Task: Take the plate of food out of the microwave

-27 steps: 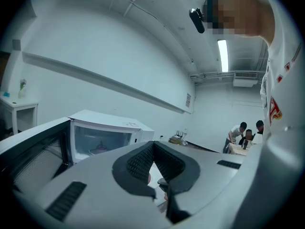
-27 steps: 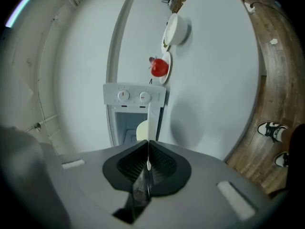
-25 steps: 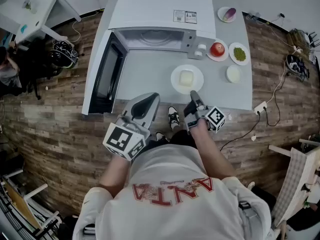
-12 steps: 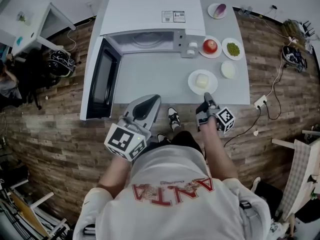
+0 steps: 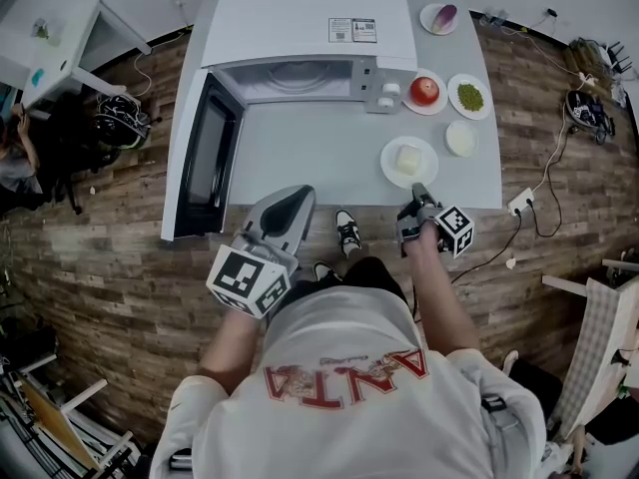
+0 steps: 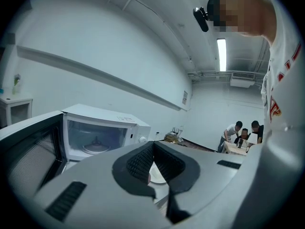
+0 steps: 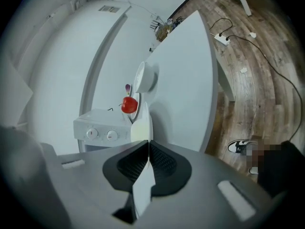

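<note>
Spanning the scene, the grey table [image 5: 300, 168] carries a white microwave [image 5: 310, 28] at its far side, its door [image 5: 205, 158] swung open to the left and its cavity empty of the plate. The plate of food [image 5: 409, 161], white with a pale square block on it, sits on the table right of centre, near the front edge. The right gripper [image 5: 419, 196] has its jaws closed on that plate's near rim. The left gripper [image 5: 295, 200] hangs at the table's near edge, left of the plate, jaws together with nothing between them. To the far right lie a plate with a red apple [image 5: 425, 91], a dish of green food [image 5: 470, 97] and a small white bowl [image 5: 461, 139].
</note>
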